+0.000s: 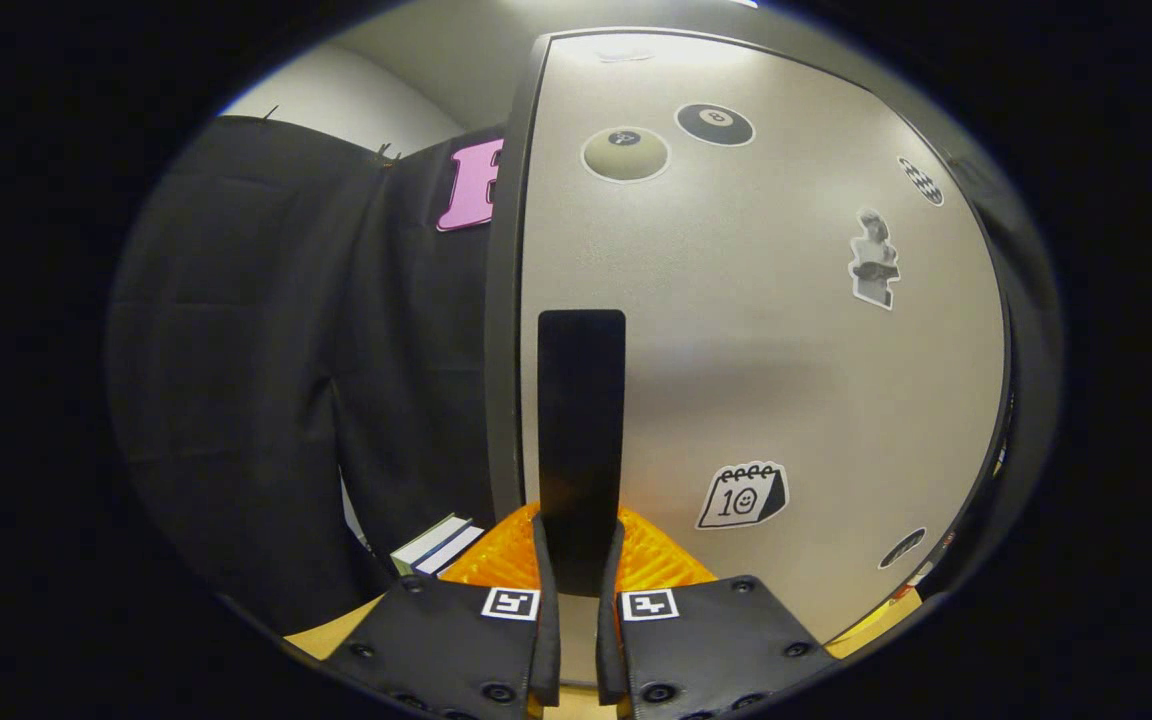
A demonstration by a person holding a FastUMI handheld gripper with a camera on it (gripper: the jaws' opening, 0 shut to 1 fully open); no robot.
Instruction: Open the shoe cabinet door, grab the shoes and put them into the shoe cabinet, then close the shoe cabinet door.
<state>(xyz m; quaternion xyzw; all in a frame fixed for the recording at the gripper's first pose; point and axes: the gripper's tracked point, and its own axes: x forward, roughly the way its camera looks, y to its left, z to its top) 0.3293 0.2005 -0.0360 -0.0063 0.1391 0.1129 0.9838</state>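
The gripper is closed on the dark vertical handle of the shoe cabinet door; both fingers are pressed against the handle's lower end, one on each side. The handle is mounted upright near the door's left edge. The pale door panel is seen directly beyond the fingers and is bordered by a dark frame. Several stickers are fixed to the panel, among them a calendar sticker just right of the handle and a black ball sticker near the top. A stack of books is seen low down, left of the fingers.
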